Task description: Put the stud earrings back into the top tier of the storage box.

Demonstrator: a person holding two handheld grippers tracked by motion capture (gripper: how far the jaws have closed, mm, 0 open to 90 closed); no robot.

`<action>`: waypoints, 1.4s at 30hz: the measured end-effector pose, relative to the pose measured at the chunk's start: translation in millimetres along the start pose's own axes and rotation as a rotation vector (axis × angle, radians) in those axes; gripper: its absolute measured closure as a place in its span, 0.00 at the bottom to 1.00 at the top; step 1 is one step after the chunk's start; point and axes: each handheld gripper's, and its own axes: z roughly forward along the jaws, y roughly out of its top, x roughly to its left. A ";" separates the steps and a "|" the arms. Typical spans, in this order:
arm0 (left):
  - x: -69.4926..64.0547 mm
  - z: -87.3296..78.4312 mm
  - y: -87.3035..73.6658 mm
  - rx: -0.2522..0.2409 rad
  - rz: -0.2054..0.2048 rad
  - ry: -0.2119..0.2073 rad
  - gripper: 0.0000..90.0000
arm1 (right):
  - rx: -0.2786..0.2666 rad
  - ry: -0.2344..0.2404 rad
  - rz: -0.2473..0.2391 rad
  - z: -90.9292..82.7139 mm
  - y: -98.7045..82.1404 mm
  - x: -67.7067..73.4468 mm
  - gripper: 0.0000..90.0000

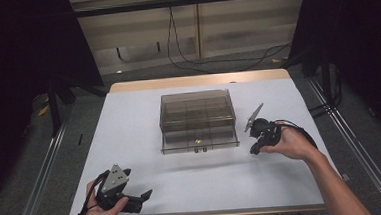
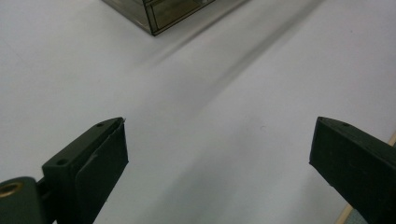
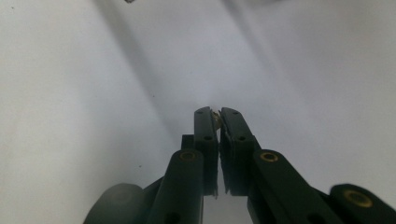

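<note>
While both hands sit low over the white table [image 1: 144, 120], the smoked clear compartment box [image 1: 198, 119] lies at the table's centre, lid swung back toward 12 o'clock. Small gold-coloured bits [image 1: 197, 141] rest in its front row of compartments, nearest the person.

Right gripper [image 1: 254, 148]: at 3 o'clock of the box, just beside its front right corner, tips angled down at the table. Jaws pressed together in the right gripper view, with a tiny pale speck [image 3: 215, 113] pinched at the very tips. Probably one of the small parts, but too small to say for sure.

Left gripper [image 1: 143, 196]: at 7 o'clock of the box, well apart from it, near the table's front edge, lying roughly level and pointing toward 3 o'clock. Jaws spread wide, nothing between them, bare table under them. In the left gripper view, the box corner [image 2: 152, 18] sits at 11 o'clock, far off.

Grey three-cornered plate [image 1: 115, 176] on top of the left gripper faces up.
</note>
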 end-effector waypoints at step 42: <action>1.8 -0.4 -0.1 0.003 0.003 0.006 0.05 | -0.250 0.021 0.000 -59.2 -12.3 -3.8 0.95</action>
